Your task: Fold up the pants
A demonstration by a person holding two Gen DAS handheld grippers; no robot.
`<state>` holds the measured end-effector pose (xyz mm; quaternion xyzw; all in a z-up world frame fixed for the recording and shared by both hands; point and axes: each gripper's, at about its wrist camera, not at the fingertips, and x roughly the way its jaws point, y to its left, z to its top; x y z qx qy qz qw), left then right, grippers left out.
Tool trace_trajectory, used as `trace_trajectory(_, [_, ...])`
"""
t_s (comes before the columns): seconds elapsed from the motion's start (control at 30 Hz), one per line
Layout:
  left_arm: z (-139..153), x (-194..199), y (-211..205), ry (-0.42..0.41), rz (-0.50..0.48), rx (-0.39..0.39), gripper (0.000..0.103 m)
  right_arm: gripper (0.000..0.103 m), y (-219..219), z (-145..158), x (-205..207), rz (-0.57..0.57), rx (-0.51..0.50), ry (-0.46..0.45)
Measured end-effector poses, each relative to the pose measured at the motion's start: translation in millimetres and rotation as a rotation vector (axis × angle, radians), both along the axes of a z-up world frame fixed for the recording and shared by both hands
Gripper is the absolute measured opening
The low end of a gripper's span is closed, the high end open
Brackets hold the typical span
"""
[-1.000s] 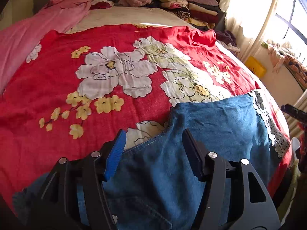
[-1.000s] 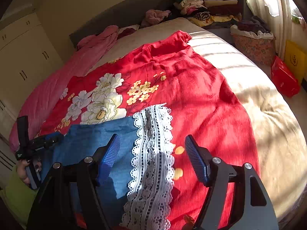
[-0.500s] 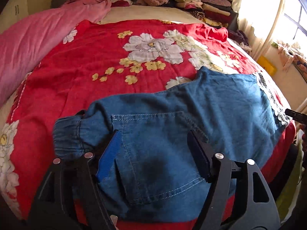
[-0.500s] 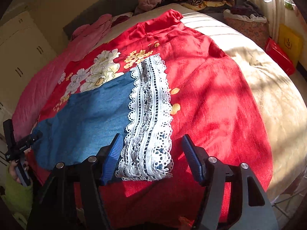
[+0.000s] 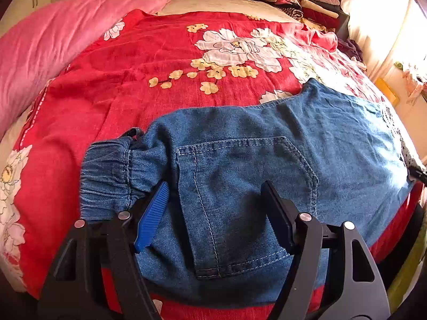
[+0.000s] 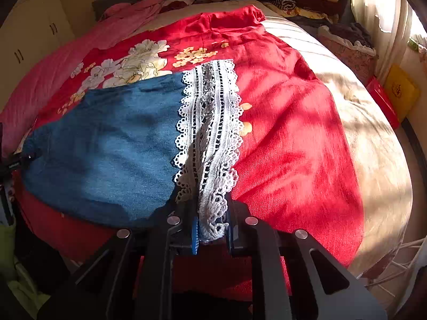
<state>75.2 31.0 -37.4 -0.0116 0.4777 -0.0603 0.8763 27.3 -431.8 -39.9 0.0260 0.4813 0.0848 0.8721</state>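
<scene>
Blue denim pants point(image 5: 240, 165) lie flat across a red floral sheet point(image 5: 160, 66) on the bed. Their elastic waistband point(image 5: 106, 176) is at the left and the back pocket faces up. My left gripper point(image 5: 214, 189) stands open just above the pocket, beside the waistband. The white lace hem point(image 6: 210, 112) is at the other end of the pants point(image 6: 106, 146). My right gripper point(image 6: 210, 229) is closing on the near end of that lace, which is bunched up and pinched between the pads. The left gripper point(image 6: 16, 162) shows at the left edge of the right wrist view.
A pink blanket point(image 5: 53, 53) lies along the left side of the bed. Stacks of folded clothes point(image 5: 301, 8) sit at the far end. A basket of clothes point(image 6: 347, 45) and a yellow box point(image 6: 400, 90) stand beside the bed on the right, below a bright curtained window.
The right gripper's jaws have closed from wide apart onto the lace hem, bunching it. The left gripper slid along the pants to the waistband end, then held still.
</scene>
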Motion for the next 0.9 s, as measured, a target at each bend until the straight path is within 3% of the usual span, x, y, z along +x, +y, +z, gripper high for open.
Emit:
trace_trajectory(0.13, [0.3,-1.5,0.9,-0.005,-0.001,0.001,0.064,0.016,0.2,-3.4,0.7,-0.025,-0.006,-0.005])
trace_trajectory(0.3, [3.4,-4.5,1.6,-0.011,0.008,-0.023,0.064,0.026,-4.3,-1.5,-2.8,-0.061,0.012,-0.013])
trace_trajectory(0.43, [5.6,-7.0,0.3,-0.011,0.007,-0.027,0.064,0.040,-7.1,3.2,-9.0,-0.097,-0.011,-0.030])
trace_trajectory(0.67, [9.5,-11.1,2.0,-0.016,0.011,-0.046,0.064,0.055,-16.1,16.9,-20.6,-0.151,-0.018,-0.063])
trace_trajectory(0.77, [12.2,-13.2,2.1,-0.020,0.010,-0.050,0.066,0.070,-20.9,30.0,-28.1,-0.180,-0.009,-0.105])
trace_trajectory(0.9, [17.4,-17.5,0.9,-0.030,0.009,-0.050,0.069,0.072,-23.3,50.2,-36.9,-0.195,0.019,-0.168])
